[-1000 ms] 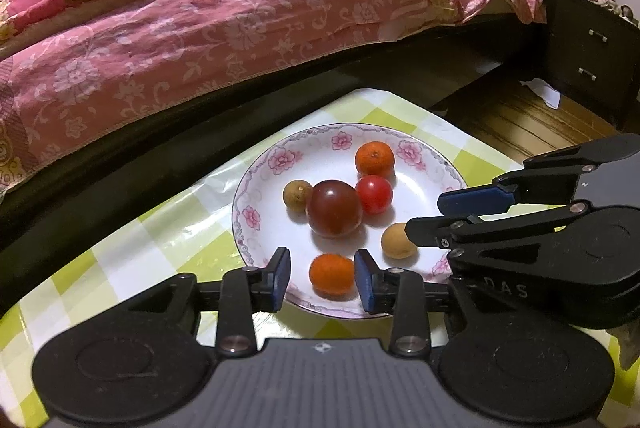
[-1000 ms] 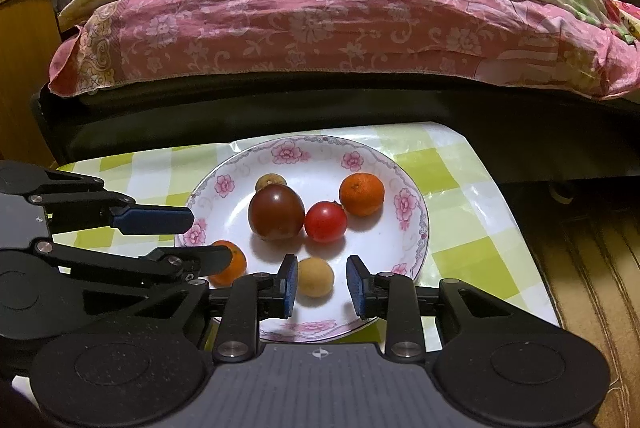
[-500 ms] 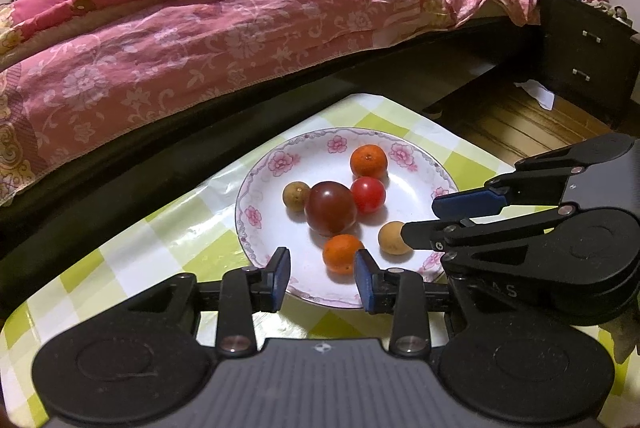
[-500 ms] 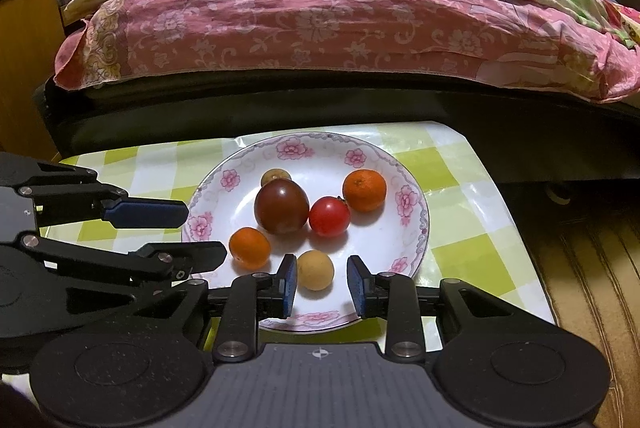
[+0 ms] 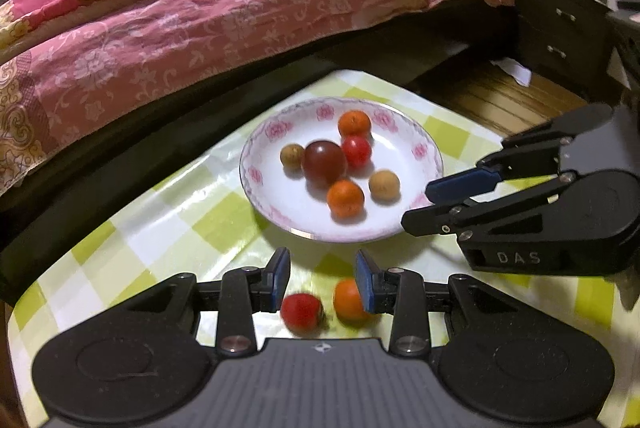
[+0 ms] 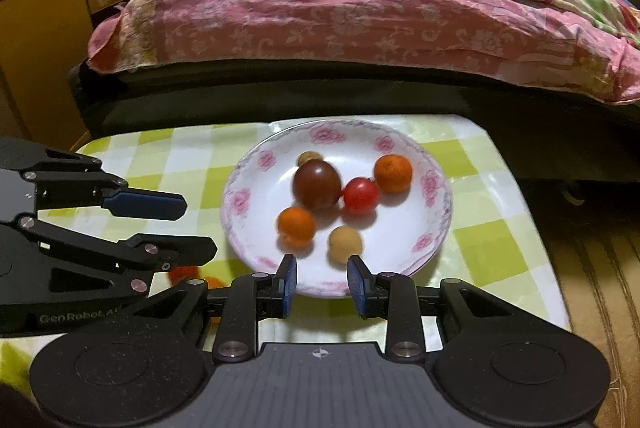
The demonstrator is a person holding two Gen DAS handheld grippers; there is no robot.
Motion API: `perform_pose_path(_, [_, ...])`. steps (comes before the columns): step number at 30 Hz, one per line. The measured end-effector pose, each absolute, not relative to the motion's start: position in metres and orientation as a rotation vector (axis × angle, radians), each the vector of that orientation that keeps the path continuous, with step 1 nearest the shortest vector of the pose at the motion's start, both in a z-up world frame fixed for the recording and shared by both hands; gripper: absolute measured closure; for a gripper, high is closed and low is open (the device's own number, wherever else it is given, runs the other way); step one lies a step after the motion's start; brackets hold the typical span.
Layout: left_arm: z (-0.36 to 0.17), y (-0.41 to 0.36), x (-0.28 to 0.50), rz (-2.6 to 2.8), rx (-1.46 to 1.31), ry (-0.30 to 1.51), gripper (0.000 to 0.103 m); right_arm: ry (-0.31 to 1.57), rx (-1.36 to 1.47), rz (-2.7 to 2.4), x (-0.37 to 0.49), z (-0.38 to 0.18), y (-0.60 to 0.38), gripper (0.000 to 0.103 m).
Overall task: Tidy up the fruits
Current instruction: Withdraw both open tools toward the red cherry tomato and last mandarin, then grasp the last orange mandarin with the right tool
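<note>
Black left claw (image 5: pixel 322 278) angles downward over tablecloth (image 5: pixel 168 228), empty, jaws apart.

Ahead of our left gripper (image 5: pixel 322 278) we find the plate (image 5: pixel 280 212) on the table (image 5: pixel 168 228), six fruits in it. Below the jaws, nearer than the plate, lie two more fruits (image 5: pixel 301 312), apparently on the table. Our right gripper (image 5: pixel 430 204) reaches in from the right. The bed (image 5: pixel 200 28) stands behind.
</note>
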State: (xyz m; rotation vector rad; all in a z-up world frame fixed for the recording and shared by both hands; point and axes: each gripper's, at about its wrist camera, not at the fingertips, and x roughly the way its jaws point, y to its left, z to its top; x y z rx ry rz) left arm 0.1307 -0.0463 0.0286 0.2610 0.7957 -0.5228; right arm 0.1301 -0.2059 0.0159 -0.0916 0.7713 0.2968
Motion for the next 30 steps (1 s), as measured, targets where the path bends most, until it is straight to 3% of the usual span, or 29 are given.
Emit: perform_pose_path(30, [0.002, -0.007, 0.12, -0.542, 0.282, 0.898, 0.061, 0.862, -0.132, 0.56, 0.139, -0.026, -0.161, 0.074])
